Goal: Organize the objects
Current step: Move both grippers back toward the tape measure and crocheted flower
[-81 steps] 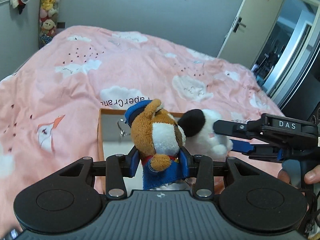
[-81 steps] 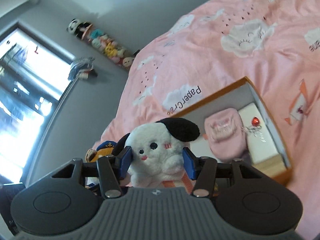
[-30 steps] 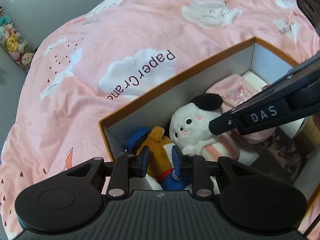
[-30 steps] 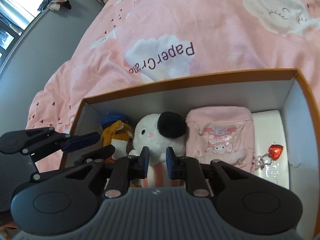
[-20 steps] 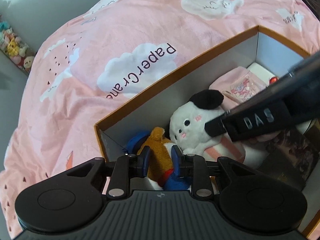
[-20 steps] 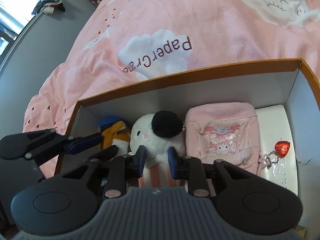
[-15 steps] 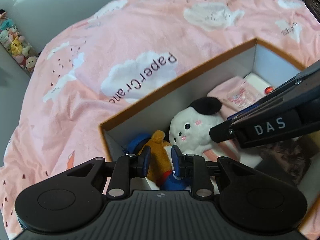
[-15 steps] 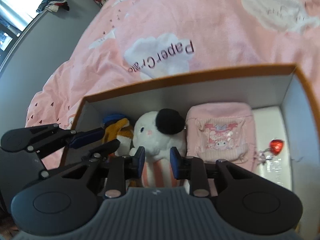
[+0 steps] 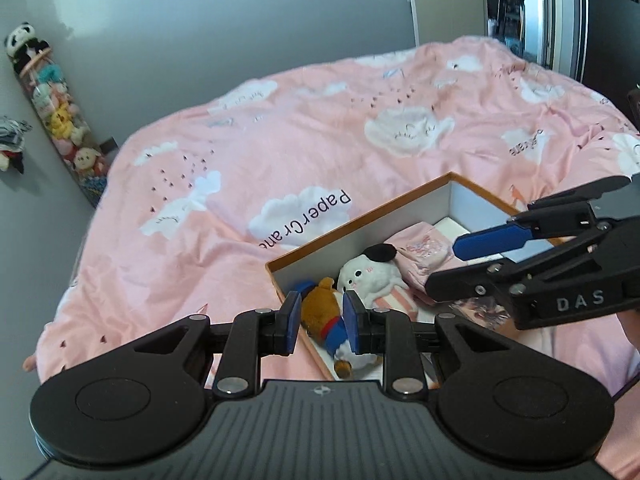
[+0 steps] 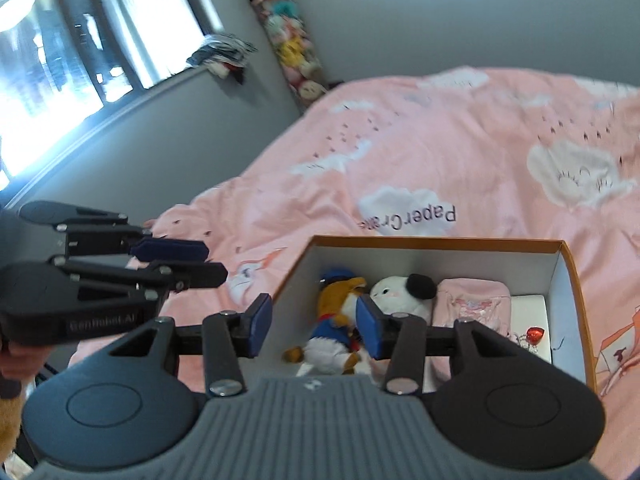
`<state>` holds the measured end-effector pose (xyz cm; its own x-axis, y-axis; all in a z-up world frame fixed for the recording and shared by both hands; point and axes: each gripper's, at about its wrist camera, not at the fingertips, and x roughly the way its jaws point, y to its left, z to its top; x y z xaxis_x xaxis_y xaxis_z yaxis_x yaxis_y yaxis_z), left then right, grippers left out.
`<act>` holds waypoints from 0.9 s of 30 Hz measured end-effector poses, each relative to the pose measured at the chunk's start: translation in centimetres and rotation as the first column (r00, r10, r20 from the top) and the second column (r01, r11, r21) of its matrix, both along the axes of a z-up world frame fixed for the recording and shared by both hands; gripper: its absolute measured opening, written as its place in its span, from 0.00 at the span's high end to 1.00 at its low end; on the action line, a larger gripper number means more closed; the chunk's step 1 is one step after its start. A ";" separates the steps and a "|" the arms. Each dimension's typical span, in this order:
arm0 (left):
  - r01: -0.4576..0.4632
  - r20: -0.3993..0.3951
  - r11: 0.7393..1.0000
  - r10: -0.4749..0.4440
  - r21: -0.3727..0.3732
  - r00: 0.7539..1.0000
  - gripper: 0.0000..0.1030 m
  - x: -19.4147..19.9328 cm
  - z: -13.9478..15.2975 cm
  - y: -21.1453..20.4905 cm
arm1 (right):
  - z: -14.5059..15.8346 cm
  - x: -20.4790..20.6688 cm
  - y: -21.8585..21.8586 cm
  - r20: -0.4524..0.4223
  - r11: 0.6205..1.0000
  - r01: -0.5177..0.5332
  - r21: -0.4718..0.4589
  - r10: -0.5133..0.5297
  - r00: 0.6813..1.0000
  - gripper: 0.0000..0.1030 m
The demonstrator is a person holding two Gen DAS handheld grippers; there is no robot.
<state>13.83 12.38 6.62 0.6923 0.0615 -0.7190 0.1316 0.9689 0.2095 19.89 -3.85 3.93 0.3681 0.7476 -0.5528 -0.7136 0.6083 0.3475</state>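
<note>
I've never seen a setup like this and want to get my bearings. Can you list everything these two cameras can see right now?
Box: one, orange rim, white inside, on the bed.
Brown plush: one, brown with blue outfit, left end of the box.
White plush: one, white with a black ear, beside the brown plush.
Pink pouch: one, pink, right of the white plush.
Red heart charm: one, red, right end of the box.
Bedcover: one, pink with white clouds.
Plush toy column: one, mixed colours, against the grey wall.
Window: one, bright, at the left.
Left gripper: black, blue pads, empty, above the box.
Right gripper: black, blue pads, jaws opening, nothing between them.
</note>
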 end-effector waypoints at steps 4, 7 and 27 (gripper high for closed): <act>-0.044 0.053 0.998 0.046 -0.053 0.998 0.70 -3.4 -0.1 -0.7 | -0.1 -3.6 -1.9 0.087 1.000 -0.011 0.002 0.011 0.996 0.49; -0.079 0.089 0.988 0.091 -0.130 0.992 0.70 -5.8 -1.3 -1.3 | -1.0 -5.7 -3.1 0.110 1.000 -0.008 -0.016 0.010 0.994 0.49; -0.332 -0.215 0.899 0.277 -0.285 0.936 0.71 -9.3 -14.5 -2.2 | -11.8 -10.0 -1.8 -0.003 0.958 -0.012 -0.287 0.012 1.000 0.49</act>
<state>4.53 10.20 -7.88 0.5459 0.0041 -0.8379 -0.1741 0.9787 -0.1087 9.91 -5.60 -7.92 0.3591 0.5614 -0.7456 -0.7211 0.6740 0.1603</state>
